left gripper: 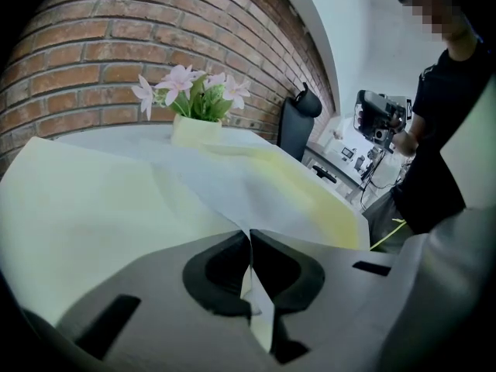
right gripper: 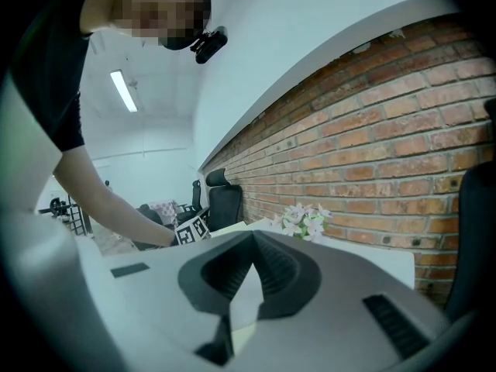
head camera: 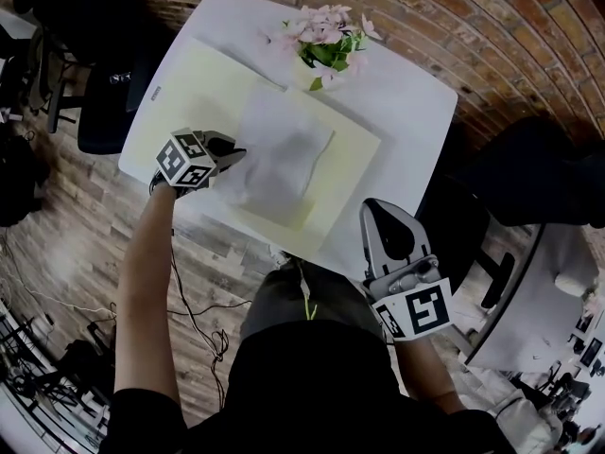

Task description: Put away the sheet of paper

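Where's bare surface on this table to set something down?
Bare white table right of the flowers, up to the far right corner. Also the far-left stretch of the yellow mat, between the sheet of paper and the table edge. Crowded where the left gripper pinches the paper's edge.

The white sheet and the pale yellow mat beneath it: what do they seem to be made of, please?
The thin white sheet looks like matte paper: it creases and lifts where the left claw pinches its edge. The pale yellow mat lies flat and smooth, perhaps card or soft plastic.
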`<state>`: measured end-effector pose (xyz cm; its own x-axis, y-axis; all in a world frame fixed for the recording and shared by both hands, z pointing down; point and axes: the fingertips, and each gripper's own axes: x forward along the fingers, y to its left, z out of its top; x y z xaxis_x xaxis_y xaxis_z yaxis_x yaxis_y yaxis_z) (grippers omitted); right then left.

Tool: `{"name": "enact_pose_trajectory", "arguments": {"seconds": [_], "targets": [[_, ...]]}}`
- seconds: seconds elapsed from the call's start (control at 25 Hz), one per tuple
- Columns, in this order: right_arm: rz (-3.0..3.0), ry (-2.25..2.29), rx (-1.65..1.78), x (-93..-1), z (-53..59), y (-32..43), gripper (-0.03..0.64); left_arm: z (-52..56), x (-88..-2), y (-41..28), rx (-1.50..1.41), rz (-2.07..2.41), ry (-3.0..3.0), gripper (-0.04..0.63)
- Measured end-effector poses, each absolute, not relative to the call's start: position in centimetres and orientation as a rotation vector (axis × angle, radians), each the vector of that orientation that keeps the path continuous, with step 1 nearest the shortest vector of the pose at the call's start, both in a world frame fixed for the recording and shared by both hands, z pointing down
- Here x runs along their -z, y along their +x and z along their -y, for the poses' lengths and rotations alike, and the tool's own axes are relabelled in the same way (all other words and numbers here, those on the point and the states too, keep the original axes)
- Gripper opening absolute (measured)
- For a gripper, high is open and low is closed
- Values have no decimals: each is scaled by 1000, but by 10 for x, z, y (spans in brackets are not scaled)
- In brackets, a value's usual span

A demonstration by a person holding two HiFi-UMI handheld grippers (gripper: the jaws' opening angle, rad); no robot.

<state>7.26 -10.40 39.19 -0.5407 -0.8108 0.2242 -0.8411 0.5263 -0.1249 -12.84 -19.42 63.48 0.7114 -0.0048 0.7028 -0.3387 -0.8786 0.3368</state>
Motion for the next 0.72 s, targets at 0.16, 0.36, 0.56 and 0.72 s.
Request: {"name": "enact_pose_trajectory", "arguments": {"seconds": [0.16, 0.36, 0.56, 0.72], "targets": [[2627, 1427, -332, -393, 107, 77, 12, 190, -638, -113, -1023, 230, 2478, 25], [2628, 1432, -340, -393, 107, 83, 12, 183, -638, -96, -1023, 199, 2487, 25], [2631, 1435, -349, -395, 107, 89, 12, 176, -641, -81, -1024, 164, 2491, 25], [2636, 1438, -348, -394, 104, 93, 12, 169, -640, -68, -1029, 136, 2498, 25]]}}
